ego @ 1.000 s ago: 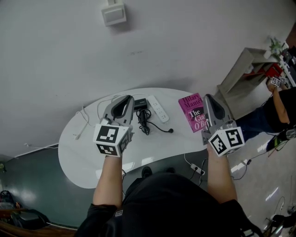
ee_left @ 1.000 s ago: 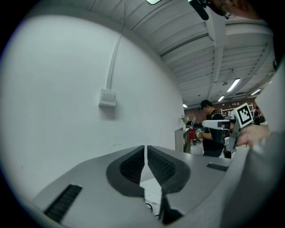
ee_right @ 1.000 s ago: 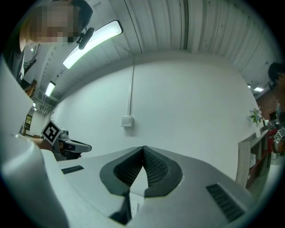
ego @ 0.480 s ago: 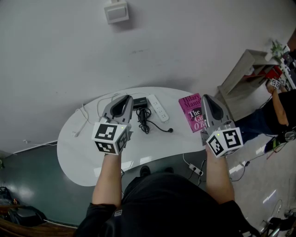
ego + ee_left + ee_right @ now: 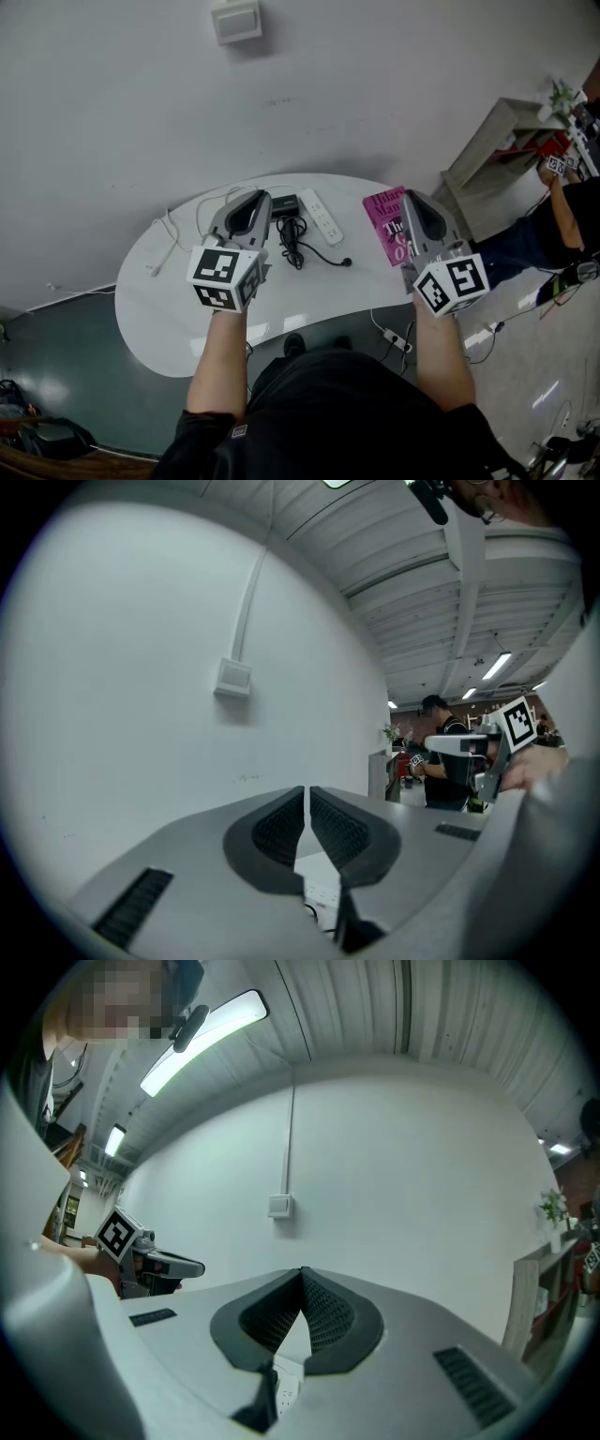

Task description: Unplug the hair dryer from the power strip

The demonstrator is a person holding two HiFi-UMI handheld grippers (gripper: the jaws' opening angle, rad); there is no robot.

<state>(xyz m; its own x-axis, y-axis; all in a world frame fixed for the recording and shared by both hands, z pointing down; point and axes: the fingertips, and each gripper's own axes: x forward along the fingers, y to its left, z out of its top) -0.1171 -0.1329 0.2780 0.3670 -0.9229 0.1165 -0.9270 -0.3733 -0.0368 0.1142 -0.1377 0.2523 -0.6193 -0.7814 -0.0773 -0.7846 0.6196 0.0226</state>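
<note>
Under right hand-held gripper, half-hidden book

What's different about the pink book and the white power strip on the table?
Colour: the book is bright pink with lettering on its cover; the power strip is white.
Shape: the book is a broad rectangle; the power strip is long and narrow.
View: in the head view the book is partly hidden behind the right gripper; the power strip shows whole.
Both lie flat on the white table.
</note>
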